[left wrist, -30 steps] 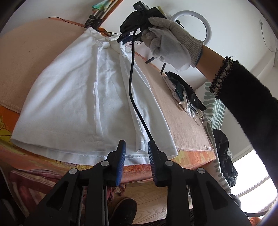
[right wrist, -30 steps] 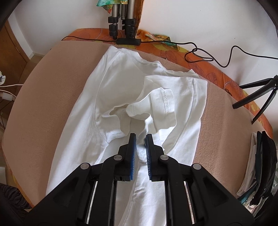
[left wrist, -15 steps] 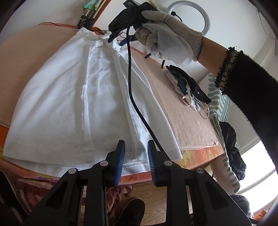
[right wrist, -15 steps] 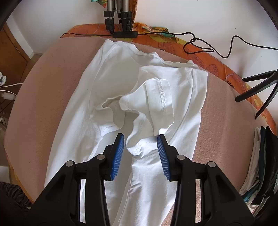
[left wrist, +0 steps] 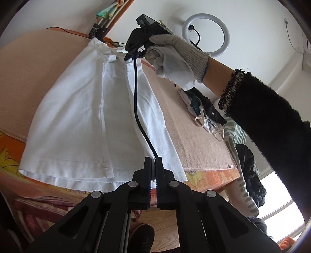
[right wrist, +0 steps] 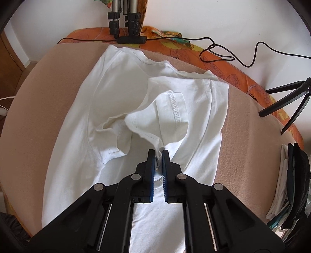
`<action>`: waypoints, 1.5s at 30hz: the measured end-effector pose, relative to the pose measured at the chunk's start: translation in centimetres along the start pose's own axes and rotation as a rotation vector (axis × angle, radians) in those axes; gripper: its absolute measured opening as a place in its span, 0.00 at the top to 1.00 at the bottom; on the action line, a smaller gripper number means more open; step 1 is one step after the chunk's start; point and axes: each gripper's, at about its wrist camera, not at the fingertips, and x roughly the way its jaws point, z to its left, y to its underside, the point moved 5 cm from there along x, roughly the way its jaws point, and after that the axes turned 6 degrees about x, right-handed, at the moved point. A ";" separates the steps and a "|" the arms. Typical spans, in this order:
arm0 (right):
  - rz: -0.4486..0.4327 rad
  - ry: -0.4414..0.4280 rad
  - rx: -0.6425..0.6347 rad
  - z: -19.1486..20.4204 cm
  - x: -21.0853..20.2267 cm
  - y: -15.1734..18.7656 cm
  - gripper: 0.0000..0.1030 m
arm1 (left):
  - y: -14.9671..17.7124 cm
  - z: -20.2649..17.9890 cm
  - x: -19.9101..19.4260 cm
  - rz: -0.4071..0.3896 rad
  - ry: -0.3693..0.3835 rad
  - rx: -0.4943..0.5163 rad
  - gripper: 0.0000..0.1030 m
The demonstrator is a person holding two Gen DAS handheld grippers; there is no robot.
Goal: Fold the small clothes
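A white T-shirt (left wrist: 81, 124) lies on a beige-covered table, sides partly folded inward. My left gripper (left wrist: 152, 165) is shut at the shirt's bottom hem, near its right corner; whether it grips cloth is hidden. In the right wrist view the same T-shirt (right wrist: 73, 136) shows its collar at the far end and a sleeve (right wrist: 167, 116) folded over the chest. My right gripper (right wrist: 159, 155) is shut on the sleeve's edge. The right gripper also shows in the left wrist view (left wrist: 140, 39), held by a gloved hand over the shirt's far end.
A pile of folded clothes (left wrist: 206, 114) lies on the table's right side, also seen in the right wrist view (right wrist: 291, 179). A tripod (right wrist: 124, 17) and cables (right wrist: 223, 54) stand at the far edge. A small black tripod (right wrist: 285, 101) is at right. A ring light (left wrist: 206, 33) is behind.
Both grippers were open half a second ago and have closed: the left at the shirt's hem, the right on the sleeve edge. The left gripper moved closer to the hem.
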 end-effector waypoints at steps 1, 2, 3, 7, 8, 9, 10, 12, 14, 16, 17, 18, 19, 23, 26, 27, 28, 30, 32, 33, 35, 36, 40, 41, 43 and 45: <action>-0.006 -0.003 0.000 0.1 -0.1 -0.2 0.93 | 0.0 0.1 0.1 0.006 -0.005 0.004 0.98; -0.007 -0.002 0.001 0.2 -0.1 -0.3 0.93 | 0.1 0.4 0.1 0.004 -0.012 -0.004 0.98; -0.007 0.001 -0.002 0.3 0.0 -0.3 0.93 | 0.2 0.6 0.2 0.005 -0.017 -0.010 0.98; -0.009 0.009 -0.008 0.9 0.6 -0.1 0.93 | 0.5 1.1 0.1 0.002 -0.043 -0.017 0.98; -0.012 0.004 -0.008 1.0 0.7 -0.1 0.93 | 0.5 1.2 0.0 0.001 -0.050 -0.008 0.98; -0.016 -0.004 -0.005 1.1 0.8 -0.1 0.93 | 0.5 1.2 0.0 0.001 -0.054 -0.003 0.98; -0.017 -0.006 -0.005 1.2 0.9 -0.1 0.93 | 0.6 1.3 -0.1 0.004 -0.056 -0.003 0.98; -0.013 -0.007 -0.005 1.4 1.3 0.0 0.93 | 0.8 1.5 0.0 0.006 -0.064 -0.004 0.98; 0.003 -0.012 -0.015 1.6 1.7 0.3 0.93 | 1.1 1.6 0.4 0.025 -0.061 -0.002 0.98; 0.004 -0.016 -0.017 1.5 1.6 0.5 0.93 | 1.2 1.7 0.7 0.061 -0.054 -0.021 0.97; -0.005 -0.028 -0.009 1.2 1.1 0.6 0.86 | 1.3 1.8 0.6 0.072 -0.057 -0.040 0.95; -0.015 -0.053 0.000 0.9 0.3 0.8 0.82 | 1.3 1.8 0.5 0.082 -0.051 -0.044 0.94; -0.036 -0.076 0.013 0.3 -0.7 1.1 0.71 | 1.2 1.8 0.2 0.087 -0.051 -0.034 0.93; -0.141 -0.143 0.088 -2.9 -6.0 3.8 0.63 | 0.6 1.3 -2.3 0.065 -0.052 0.048 0.88; -0.170 -0.180 0.148 -5.6 -9.3 7.7 0.63 | -0.1 1.6 -4.3 0.046 -0.066 0.095 0.88; -0.181 -0.186 0.162 -6.5 -10.3 9.3 0.63 | -0.4 1.9 -4.8 0.041 -0.072 0.101 0.86; -0.190 -0.197 0.176 -7.3 -11.2 10.9 0.63 | -0.8 2.3 -5.3 0.037 -0.086 0.107 0.82; -0.197 -0.213 0.214 -8.7 -12.6 14.4 0.63 | -1.6 3.4 -6.3 0.031 -0.110 0.113 0.58; -0.191 -0.238 0.250 -9.6 -13.2 18.3 0.63 | -2.3 4.7 -7.0 0.034 -0.140 0.123 0.56; -0.184 -0.245 0.269 -9.8 -13.3 20.2 0.63 | -2.6 5.3 -7.2 0.045 -0.155 0.133 0.56; -0.152 -0.274 0.304 -9.8 -12.9 24.0 0.63 | -2.9 6.8 -7.4 0.076 -0.180 0.138 0.56; -0.133 -0.286 0.317 -9.5 -12.5 25.8 0.63 | -3.0 7.5 -7.4 0.095 -0.184 0.132 0.56; -0.077 -0.389 0.327 -7.6 -11.5 31.1 0.63 | -2.7 9.9 -6.8 0.191 -0.163 0.062 0.56; -0.068 -0.417 0.326 -7.1 -11.4 32.0 0.63 | -2.6 10.1 -6.6 0.210 -0.152 0.053 0.56; -0.046 -0.423 0.321 -6.2 -10.8 33.1 0.62 | -2.1 10.3 -6.2 0.234 -0.149 0.045 0.56; -0.035 -0.406 0.311 -5.9 -10.4 33.8 0.61 | -1.8 10.6 -5.8 0.246 -0.144 0.026 0.56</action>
